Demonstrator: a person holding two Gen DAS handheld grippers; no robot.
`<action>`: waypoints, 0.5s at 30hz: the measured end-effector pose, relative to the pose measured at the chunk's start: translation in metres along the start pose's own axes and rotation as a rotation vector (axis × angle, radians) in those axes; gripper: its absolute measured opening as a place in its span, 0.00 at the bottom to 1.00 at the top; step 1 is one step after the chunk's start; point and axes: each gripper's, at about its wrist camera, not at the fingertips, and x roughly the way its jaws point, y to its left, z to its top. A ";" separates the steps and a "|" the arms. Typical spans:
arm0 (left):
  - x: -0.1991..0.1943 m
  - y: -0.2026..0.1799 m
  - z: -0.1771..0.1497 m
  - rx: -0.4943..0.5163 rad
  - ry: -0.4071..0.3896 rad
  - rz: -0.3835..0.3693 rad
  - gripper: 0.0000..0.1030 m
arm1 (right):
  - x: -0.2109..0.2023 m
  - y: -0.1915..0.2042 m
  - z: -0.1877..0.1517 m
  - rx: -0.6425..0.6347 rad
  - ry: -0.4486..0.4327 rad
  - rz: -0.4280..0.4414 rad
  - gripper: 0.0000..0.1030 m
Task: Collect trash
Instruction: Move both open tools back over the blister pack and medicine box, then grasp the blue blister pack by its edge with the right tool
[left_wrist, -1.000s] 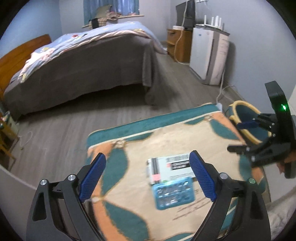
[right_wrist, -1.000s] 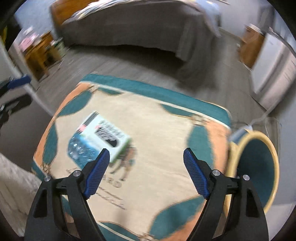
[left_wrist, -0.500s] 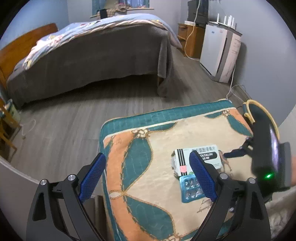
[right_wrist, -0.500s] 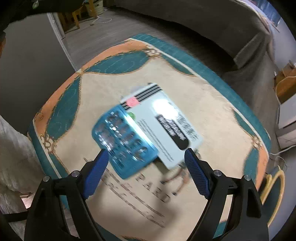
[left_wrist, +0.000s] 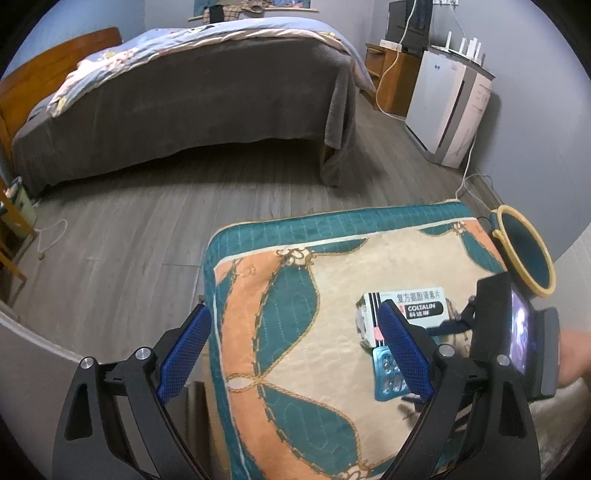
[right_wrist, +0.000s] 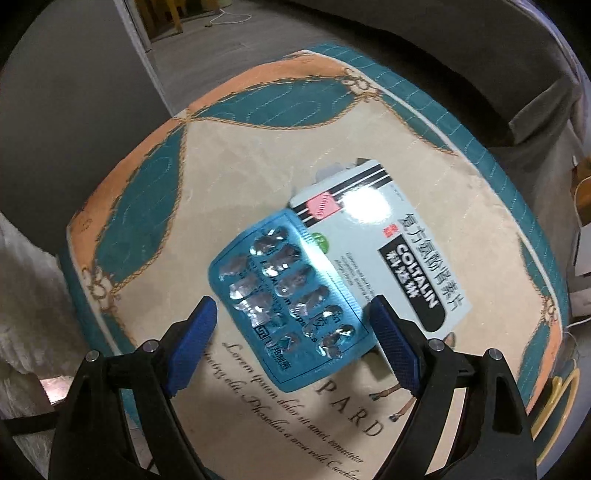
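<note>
Teal-and-orange patterned cloth (right_wrist: 258, 122) covers your work surface; grey plank floor (left_wrist: 122, 229), grey-covered bed (left_wrist: 184, 107) beyond, yellow-rimmed bin (left_wrist: 524, 254) at cloth's far right corner. Blue blister pack (right_wrist: 284, 310) lies on cloth, overlapping white medicine box (right_wrist: 384, 251). Your right gripper (right_wrist: 291, 347) now low over pack, jaws spread wide, straddling it, pads not touching; second ago it was higher, pack off to left. Your left gripper (left_wrist: 295, 350) open, empty, shifted left of box.
</note>
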 end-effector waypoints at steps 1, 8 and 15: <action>0.000 0.000 0.000 -0.002 0.000 -0.001 0.88 | 0.000 0.000 -0.001 0.014 0.007 0.031 0.81; 0.000 -0.002 -0.001 0.000 0.003 -0.005 0.88 | 0.005 0.004 -0.001 0.005 0.033 0.037 0.78; 0.002 -0.001 -0.001 -0.001 0.013 0.001 0.88 | 0.023 0.004 0.006 -0.027 0.065 -0.024 0.80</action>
